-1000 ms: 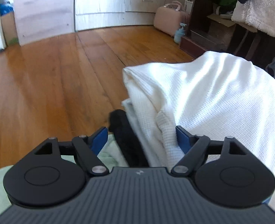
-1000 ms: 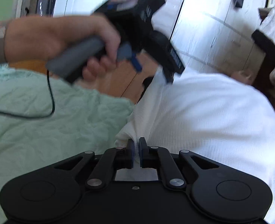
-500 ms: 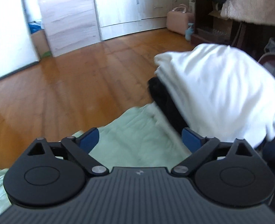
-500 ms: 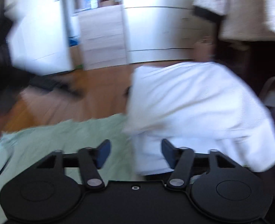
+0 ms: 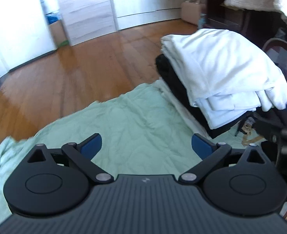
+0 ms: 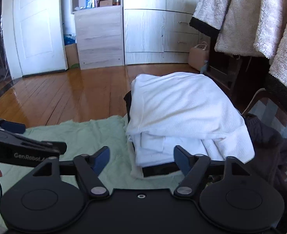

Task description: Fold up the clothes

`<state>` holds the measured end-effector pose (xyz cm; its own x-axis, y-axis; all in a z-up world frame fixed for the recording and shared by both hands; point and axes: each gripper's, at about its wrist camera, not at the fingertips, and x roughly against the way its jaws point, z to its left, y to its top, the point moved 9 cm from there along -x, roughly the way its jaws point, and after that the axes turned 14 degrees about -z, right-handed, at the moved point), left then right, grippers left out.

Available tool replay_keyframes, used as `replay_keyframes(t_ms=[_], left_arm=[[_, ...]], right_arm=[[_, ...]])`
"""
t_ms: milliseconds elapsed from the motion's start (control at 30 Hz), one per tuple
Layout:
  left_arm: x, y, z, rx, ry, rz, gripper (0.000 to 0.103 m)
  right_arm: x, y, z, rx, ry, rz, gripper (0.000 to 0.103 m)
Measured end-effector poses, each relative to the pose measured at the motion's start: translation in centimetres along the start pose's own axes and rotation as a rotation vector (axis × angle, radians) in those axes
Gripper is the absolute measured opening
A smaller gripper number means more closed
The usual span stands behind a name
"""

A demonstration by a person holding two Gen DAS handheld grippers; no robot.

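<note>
Both grippers withdrawn, jaws apart; left gripper (image 6: 16, 148) reads "GenRobot".

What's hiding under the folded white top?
Under the folded white top a black garment sticks out, with a white layer below it on the green sheet. Anything deeper is covered.

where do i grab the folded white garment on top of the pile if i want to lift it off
Probably the layered near edge of the folded white garment, coming in low from the near side. There the folds overhang the dark clothing beneath, so an open gripper could slide around them.
</note>
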<state>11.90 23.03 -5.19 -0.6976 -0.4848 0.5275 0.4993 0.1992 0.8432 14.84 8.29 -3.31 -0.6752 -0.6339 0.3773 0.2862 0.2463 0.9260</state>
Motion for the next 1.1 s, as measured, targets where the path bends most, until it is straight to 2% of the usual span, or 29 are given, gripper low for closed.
replay_keyframes(t_ms=[133,267,333,433,567,700,867,1100], left_arm=[[2.2,-1.4,-2.2,-0.019,-0.061,0.028,0.102],[4.0,-2.4,-3.7,-0.034,-0.107,0.044,0.102],[4.9,-2.5,-4.5,-0.038,-0.123,0.044,0.102],[6.2,-2.6,-5.4,-0.050,-0.145,0.040,0.102],[7.4,-3.1,-6.0,-0.052,-0.164,0.055,0.102],[7.9,-3.8,-6.2,-0.032,-0.175,0.090,0.102],[8.6,-4.2,-6.3,-0.042,-0.164,0.092,0.102],[9.3,-3.9,-7.3,-0.030,-0.198,0.093,0.102]], right_arm=[[1.7,-0.7,-1.1,-0.059,-0.024,0.045,0.080],[3.7,-0.9,-3.4,-0.145,-0.111,0.058,0.080],[4.7,-0.8,-4.1,-0.155,-0.105,0.082,0.080],[6.0,-0.5,-5.5,-0.224,-0.119,0.062,0.081],[6.2,-2.3,-5.6,-0.280,-0.092,0.139,0.081],[6.6,-3.5,-5.5,-0.303,-0.068,0.167,0.081],[7.6,-2.5,-5.9,-0.264,-0.109,0.124,0.081],[8.5,-1.7,-5.3,-0.168,-0.128,0.088,0.081]])
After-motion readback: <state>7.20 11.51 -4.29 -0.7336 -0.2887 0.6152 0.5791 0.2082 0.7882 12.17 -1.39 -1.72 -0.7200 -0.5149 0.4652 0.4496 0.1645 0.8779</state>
